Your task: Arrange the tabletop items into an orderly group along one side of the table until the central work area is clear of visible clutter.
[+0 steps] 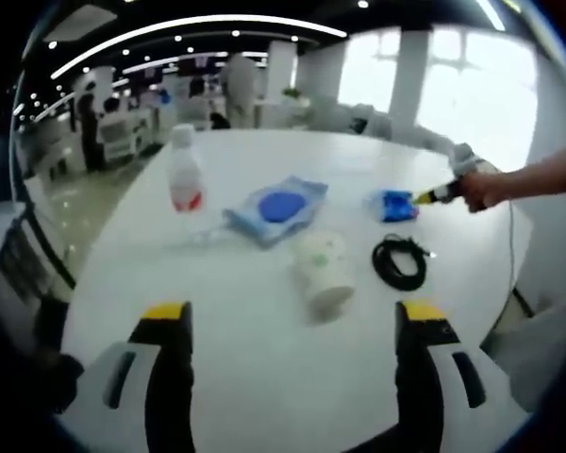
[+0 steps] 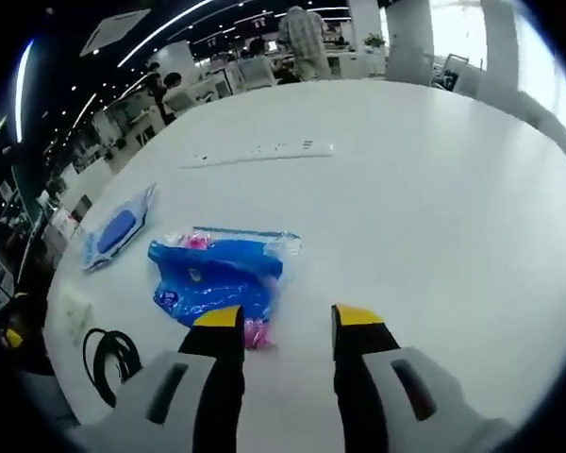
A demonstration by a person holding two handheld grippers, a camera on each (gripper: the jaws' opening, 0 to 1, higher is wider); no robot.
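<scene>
White round table (image 1: 264, 377) w/ bottle (image 1: 184, 175), wipes pack (image 1: 278, 208), blue packet (image 2: 217, 274), black cable coil (image 1: 399, 261), white roll (poss. tape) (image 1: 323, 274), power strip (image 2: 259, 151).

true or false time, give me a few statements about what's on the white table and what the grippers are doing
1. The bottle stands upright on the table. True.
2. The black cable is stretched out straight. False: it lies coiled.
3. The left gripper holds the white cup. False: its jaws are open and hold nothing; the cup lies beyond them.
4. The right gripper is at the blue bag. True.
5. The wipes pack lies between the bottle and the blue bag. True.
</scene>
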